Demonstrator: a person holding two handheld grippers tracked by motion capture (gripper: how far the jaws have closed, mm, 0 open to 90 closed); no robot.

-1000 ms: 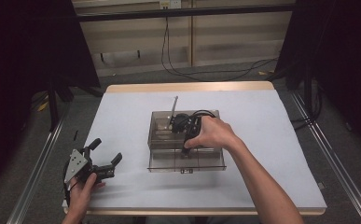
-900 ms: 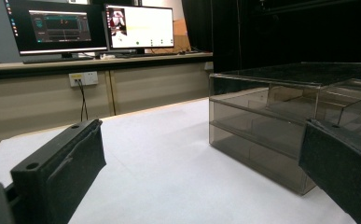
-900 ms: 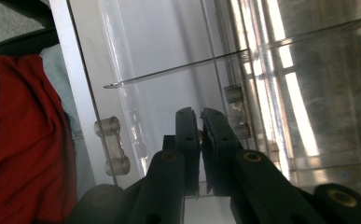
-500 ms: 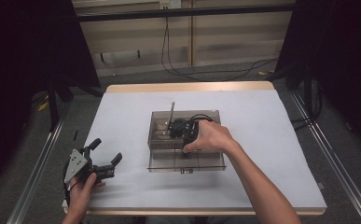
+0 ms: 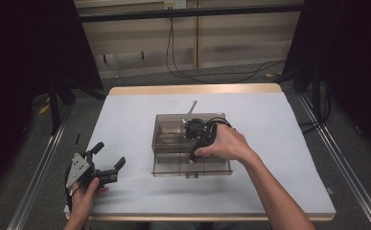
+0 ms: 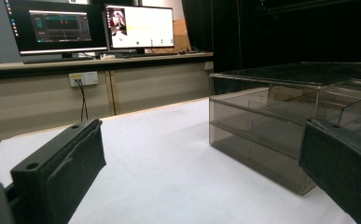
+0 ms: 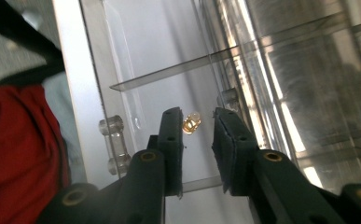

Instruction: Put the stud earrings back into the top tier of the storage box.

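White covers the surface (image 5: 125,124), ringed by dark curtains. At its centre the right tool (image 5: 192,130) reaches down into a clear smoky plastic box (image 5: 192,167); its jaws have just been opening and stand slightly apart, released, with a small amber piece (image 7: 191,123) just beyond the tips, untouched. At seven o'clock from the box, well apart, the left tool (image 5: 107,163) rests near the surface's corner, jaws spread wide, gripping nothing. Two monitors (image 6: 89,28) glow on a far desk.

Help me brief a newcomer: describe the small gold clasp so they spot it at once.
On the white table stands a smoky clear plastic box. On its near front wall sits the small gold metal clasp, between the right gripper jaws. It is the box's one shiny gold part.
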